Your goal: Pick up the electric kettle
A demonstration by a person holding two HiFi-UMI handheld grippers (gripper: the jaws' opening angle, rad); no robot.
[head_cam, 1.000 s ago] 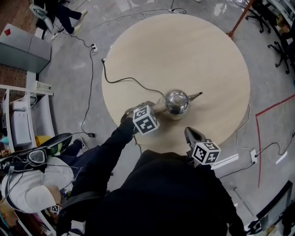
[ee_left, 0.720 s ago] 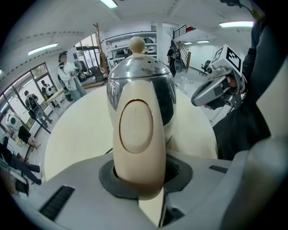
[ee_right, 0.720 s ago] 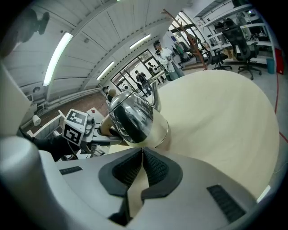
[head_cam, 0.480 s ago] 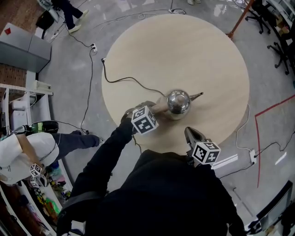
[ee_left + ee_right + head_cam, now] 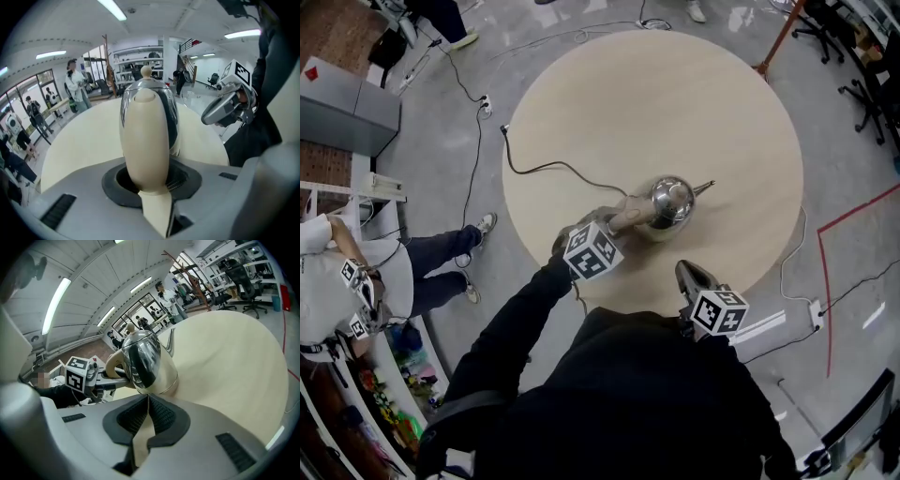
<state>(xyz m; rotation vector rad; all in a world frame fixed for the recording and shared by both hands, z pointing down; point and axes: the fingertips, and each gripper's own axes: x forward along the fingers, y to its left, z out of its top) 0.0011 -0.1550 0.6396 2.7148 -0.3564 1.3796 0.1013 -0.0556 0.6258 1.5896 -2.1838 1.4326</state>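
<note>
Our left gripper (image 5: 615,223) has its fingers clamped on the cream handle (image 5: 145,136) of the electric kettle (image 5: 672,202). They have just been easing wider, with the handle between them. The kettle's shiny body sits just beyond those fingers on the round surface (image 5: 675,94), and its spout (image 5: 701,189) points away from them. Its lid (image 5: 146,71) is on, so we cannot see what it holds. Our right gripper (image 5: 146,404) has its fingers together with nothing in them. The kettle is near ahead of them, apart. A cord (image 5: 544,169) trails off left of the left fingers.
</note>
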